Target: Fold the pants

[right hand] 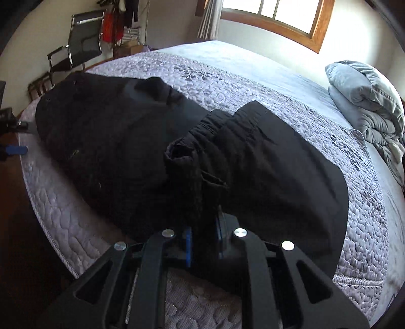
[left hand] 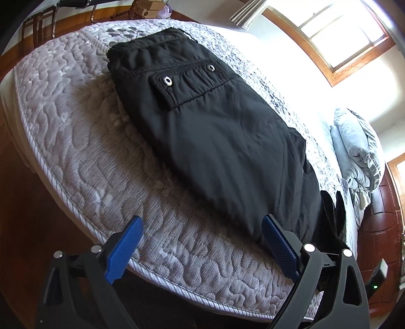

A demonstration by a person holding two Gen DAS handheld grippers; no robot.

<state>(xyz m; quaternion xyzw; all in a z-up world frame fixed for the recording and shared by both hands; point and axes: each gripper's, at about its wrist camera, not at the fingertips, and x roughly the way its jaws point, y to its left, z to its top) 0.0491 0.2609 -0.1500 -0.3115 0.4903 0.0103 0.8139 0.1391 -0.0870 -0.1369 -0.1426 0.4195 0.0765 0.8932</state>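
Note:
Black pants (left hand: pixel 215 131) lie on the quilted grey mattress (left hand: pixel 76 141), waistband and flap pocket toward the far end. My left gripper (left hand: pixel 202 243) is open and empty above the mattress's near edge, its right finger at the pants' near edge. In the right wrist view my right gripper (right hand: pixel 203 240) is shut on a bunched fold of the black pants (right hand: pixel 265 177), lifting the leg cuffs over the rest of the garment. The left gripper's blue fingertip (right hand: pixel 16 149) shows at the far left there.
A folded grey duvet (right hand: pixel 369 106) lies at the bed's right end. A black chair (right hand: pixel 81 48) stands beyond the bed by the wall. Wooden floor (left hand: pixel 30 240) surrounds the bed. Windows (right hand: pixel 273 12) are behind.

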